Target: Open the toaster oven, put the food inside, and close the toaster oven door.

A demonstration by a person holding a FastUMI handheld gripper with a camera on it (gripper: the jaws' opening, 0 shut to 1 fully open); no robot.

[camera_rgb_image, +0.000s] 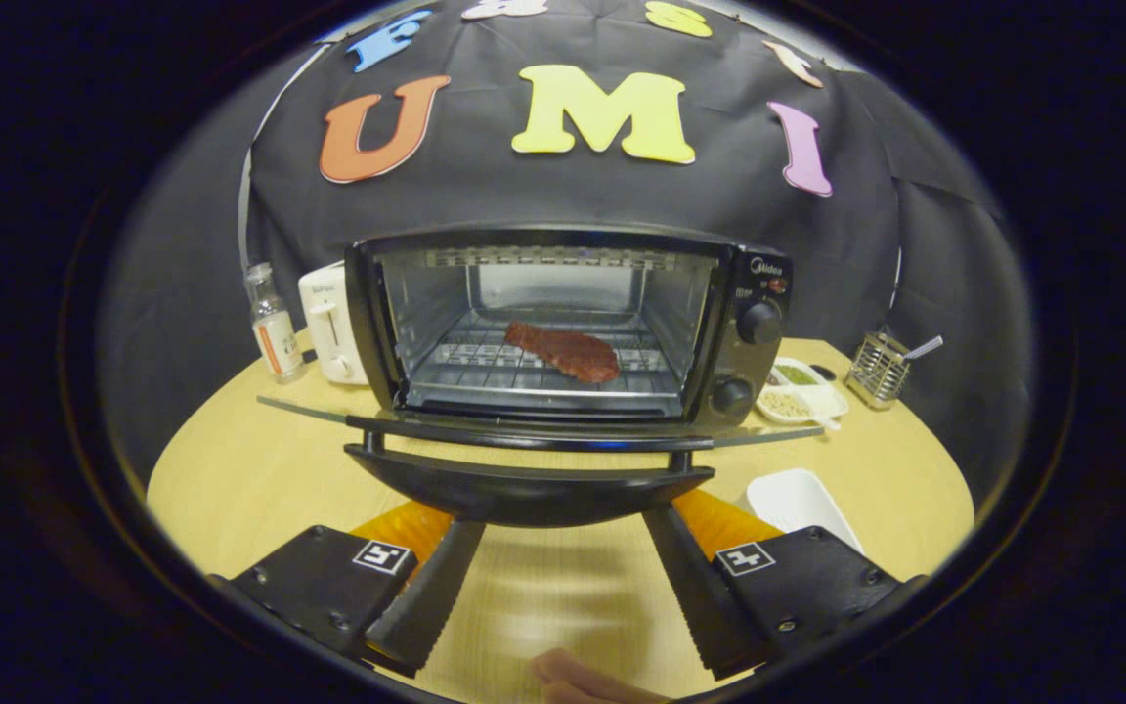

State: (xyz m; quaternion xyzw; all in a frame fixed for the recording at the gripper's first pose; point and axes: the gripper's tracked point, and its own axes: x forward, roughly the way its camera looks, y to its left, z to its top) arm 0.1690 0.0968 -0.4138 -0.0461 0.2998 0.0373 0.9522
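- The gripper [553, 577] is spread wide, grasping nothing; its tips sit just under the near edge of the lowered door [534, 430], by the handle [529, 489].
- The steak [563, 352] lies on the rack inside the oven [563, 328], well beyond the fingers.
- Risk: lifting with a single tip could let the door slip and slam down.
- Pushing hard may shove the oven far back.
- Whether the tips touch the handle is unclear.
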